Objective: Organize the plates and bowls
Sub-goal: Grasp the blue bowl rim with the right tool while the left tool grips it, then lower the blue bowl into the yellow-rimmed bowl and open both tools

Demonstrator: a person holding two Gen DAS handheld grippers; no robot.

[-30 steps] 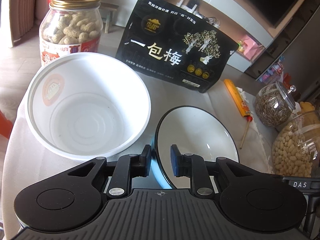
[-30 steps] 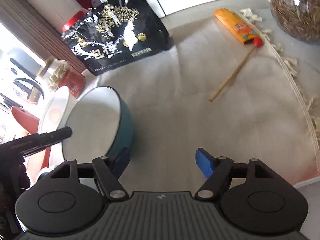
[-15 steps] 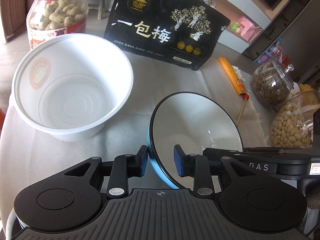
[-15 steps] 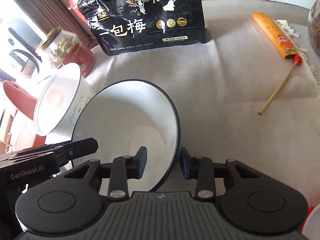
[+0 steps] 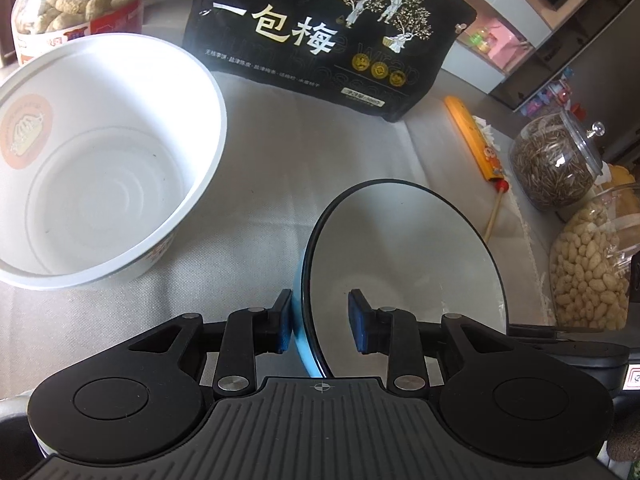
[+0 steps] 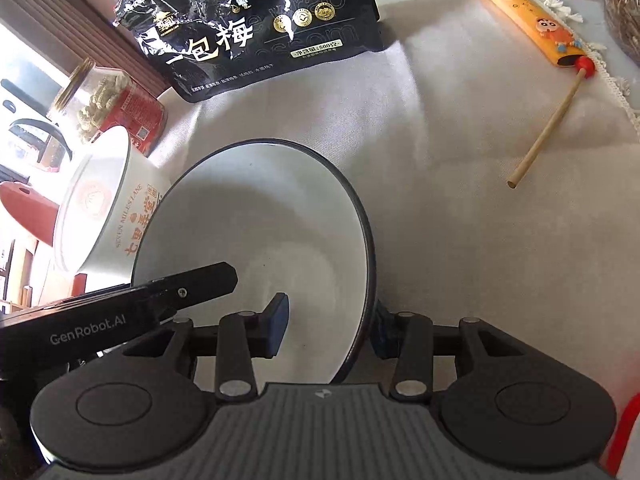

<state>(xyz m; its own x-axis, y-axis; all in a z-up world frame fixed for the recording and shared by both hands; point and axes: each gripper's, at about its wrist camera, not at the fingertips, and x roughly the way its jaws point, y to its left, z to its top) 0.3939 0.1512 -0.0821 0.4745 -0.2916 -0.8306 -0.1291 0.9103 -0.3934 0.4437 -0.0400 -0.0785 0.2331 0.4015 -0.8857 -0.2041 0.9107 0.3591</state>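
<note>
The blue bowl [image 5: 404, 256], white inside with a dark rim, stands tilted over the grey cloth of the counter [image 5: 288, 160], low and centre-right in the left wrist view, low centre in the right wrist view [image 6: 256, 232]. Both tongs straddle its rim. The left tongs [image 5: 322, 322] have one pad against the blue outer wall and the other inside, clear of the white surface, so they look slackened compared with half a second ago, when the pads sat closer together. The right tongs [image 6: 332, 330] have one pad inside the bowl and the other outside, mostly hidden behind the rim; whether they truly pinch it cannot be told. A second ago the right tongs were spread wide and apart from the bowl.

The white paper tub [image 5: 104, 160] lies at left, now larger in frame than before; its side reads "SEVEN MILES LANE" [image 6: 120, 216] with orange characters. The black snack bag [image 5: 328, 32] behind shows "一包梅" and "500克". "GenRobot.AI" is printed on the left device. The peanut jar [image 5: 76, 4] is cut off at the upper left; the seed jar [image 5: 556, 164] and the nut jar [image 5: 592, 264] sit at right, the latter partly cropped. An orange case [image 6: 532, 20] and a wooden stick [image 6: 548, 124] lie at upper right.
</note>
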